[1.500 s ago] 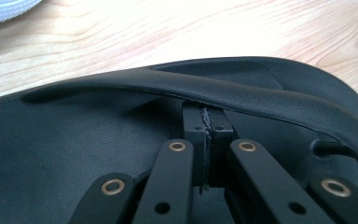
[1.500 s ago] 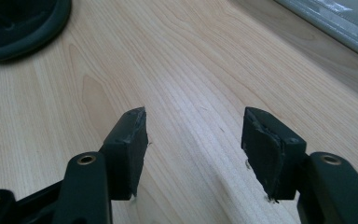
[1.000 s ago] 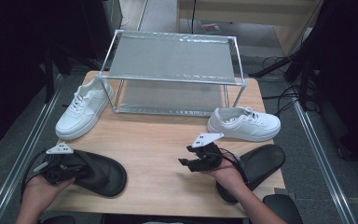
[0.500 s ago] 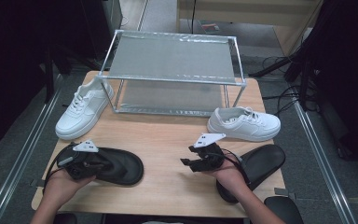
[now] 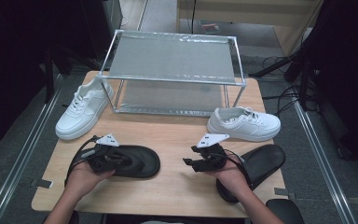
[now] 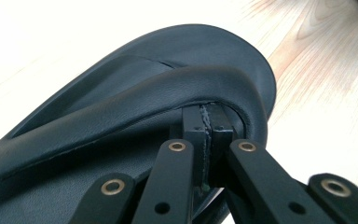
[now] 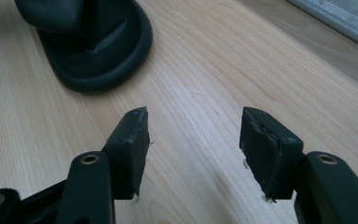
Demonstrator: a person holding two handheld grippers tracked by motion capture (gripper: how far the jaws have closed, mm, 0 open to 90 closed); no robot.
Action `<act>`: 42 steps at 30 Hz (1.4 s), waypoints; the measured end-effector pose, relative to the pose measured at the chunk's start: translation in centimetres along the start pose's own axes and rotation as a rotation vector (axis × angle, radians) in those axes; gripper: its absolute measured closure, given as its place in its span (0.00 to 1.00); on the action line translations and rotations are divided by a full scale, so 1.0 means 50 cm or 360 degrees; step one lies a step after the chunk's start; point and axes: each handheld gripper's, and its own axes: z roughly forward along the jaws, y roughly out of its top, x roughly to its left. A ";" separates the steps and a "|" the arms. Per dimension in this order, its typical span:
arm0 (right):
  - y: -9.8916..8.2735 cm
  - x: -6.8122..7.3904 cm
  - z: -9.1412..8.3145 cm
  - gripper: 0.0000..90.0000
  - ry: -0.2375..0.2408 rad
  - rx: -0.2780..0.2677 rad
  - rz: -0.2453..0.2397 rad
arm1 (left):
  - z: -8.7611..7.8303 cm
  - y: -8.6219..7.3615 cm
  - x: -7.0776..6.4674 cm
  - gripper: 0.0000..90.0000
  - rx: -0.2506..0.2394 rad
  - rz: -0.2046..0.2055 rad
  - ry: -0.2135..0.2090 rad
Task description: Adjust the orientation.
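Two black slippers and two white sneakers lie on the wooden surface (image 5: 177, 135). With the surface read as a clock from the high view, the left gripper (image 5: 103, 157) sits at about eight o'clock, its fingers pressed together on the strap of the left black slipper (image 5: 137, 161); in the left gripper view the pads pinch the strap's edge (image 6: 205, 100) with no gap between them. That slipper lies flat on the surface with its toe toward three o'clock, close to the near edge. The right gripper (image 5: 200, 161) rests at about five o'clock, its fingers standing wide apart with nothing between them; the right gripper view shows bare wood in the gap (image 7: 193, 140) and the toe of the held slipper ahead of it. Under the right hand (image 5: 228, 172) lies the right black slipper (image 5: 261, 161), angled toward four o'clock. One white sneaker (image 5: 81, 112) lies at ten o'clock, the other white sneaker (image 5: 244, 123) at two o'clock. A metal shoe rack (image 5: 172, 77) stands at twelve o'clock, between the sneakers.
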 end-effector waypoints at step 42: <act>-0.032 -0.009 -0.032 0.48 -0.0088 -0.0022 0.0098 | 0.180 0.196 -0.078 1.00 -0.0032 0.0182 -0.0203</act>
